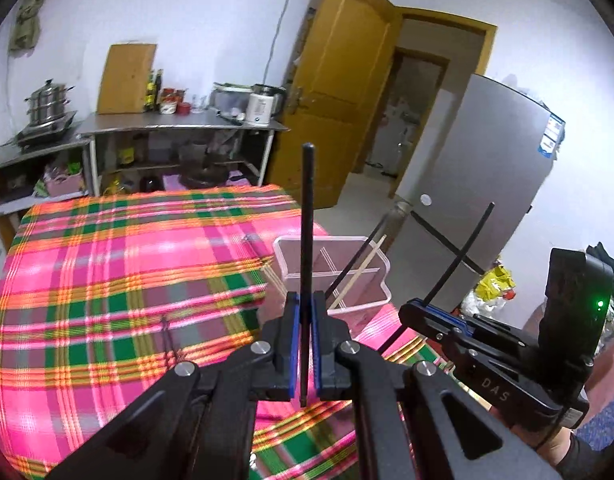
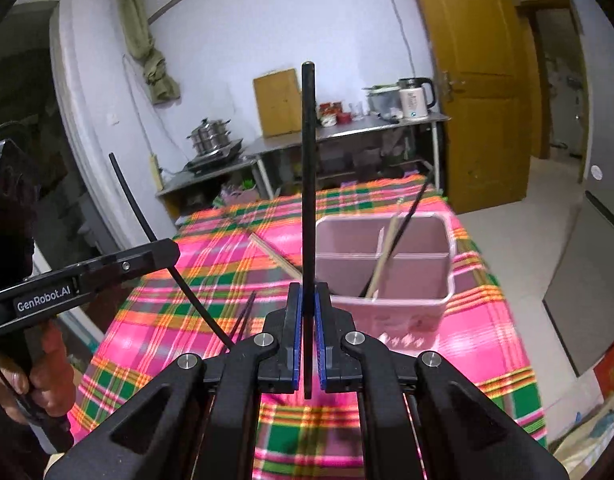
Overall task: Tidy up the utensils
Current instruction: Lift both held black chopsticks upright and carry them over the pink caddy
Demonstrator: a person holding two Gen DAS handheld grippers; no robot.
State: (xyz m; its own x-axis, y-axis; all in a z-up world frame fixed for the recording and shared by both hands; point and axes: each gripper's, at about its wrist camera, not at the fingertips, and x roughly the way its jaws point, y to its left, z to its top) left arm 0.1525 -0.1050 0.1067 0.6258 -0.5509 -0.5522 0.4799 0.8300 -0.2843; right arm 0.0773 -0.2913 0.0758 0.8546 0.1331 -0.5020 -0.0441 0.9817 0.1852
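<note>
My left gripper is shut on a black chopstick that stands upright between its blue pads, over the plaid-covered table. My right gripper is shut on another black chopstick, also upright. Each gripper shows in the other's view: the right gripper at right, the left gripper at left. Just ahead stands a clear divided container holding one black and one wooden chopstick. Wooden chopsticks and black chopsticks lie on the cloth.
A steel counter with pots, jars and a kettle stands behind the table. A yellow door is open to the right, with a grey fridge beside it. The container sits near the table's right edge.
</note>
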